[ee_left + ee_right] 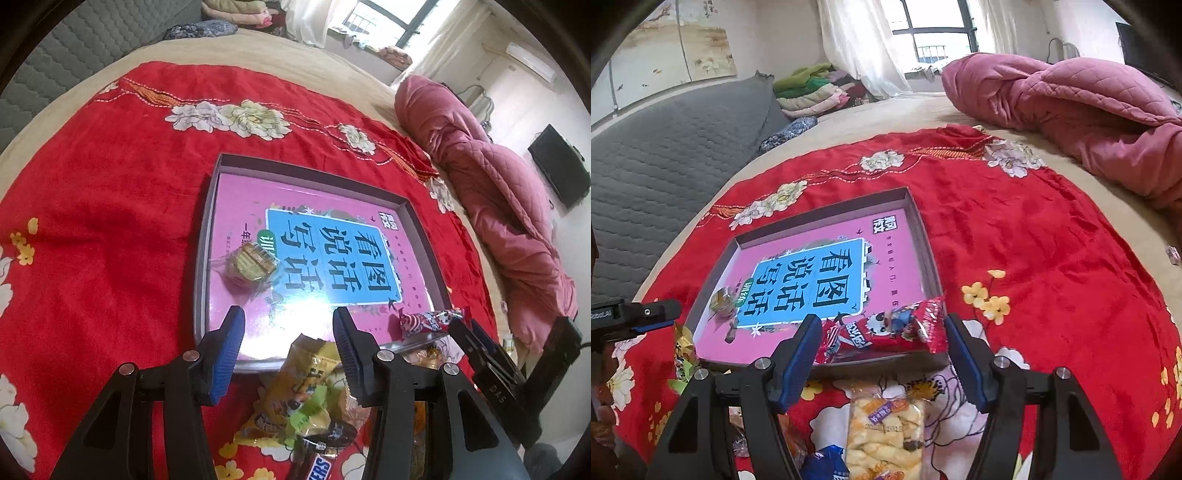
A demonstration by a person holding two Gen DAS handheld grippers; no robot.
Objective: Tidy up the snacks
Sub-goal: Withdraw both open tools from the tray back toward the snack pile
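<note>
A red floral blanket (1052, 258) covers the bed, with a pink quilt (1089, 110) bunched at its far side and folded clothes (812, 92) stacked near the window. On the blanket lies a shallow box (207, 236) lined with a pink book cover whose blue panel carries large Chinese characters, 看图说话写话, seen upside down from both wrists. Inside it, near one side wall, sits a clear-wrapped yellow cake (251, 264). A red snack packet (886, 328) printed with a cartoon panda lies across the near corner of the box, between the spread fingers of the right gripper (881, 339), which do not press on it. The left gripper (290, 334) hangs with its fingers parted and empty over the box's near edge, above a heap of yellow and green wrappers (306, 398); a dark bar reading "ERS", probably Snickers (314, 470), pokes out below. A twisted-pastry pack (884, 432) with a date stamp too blurred to read lies beneath the right gripper, beside a blue wrapper (822, 463).
</note>
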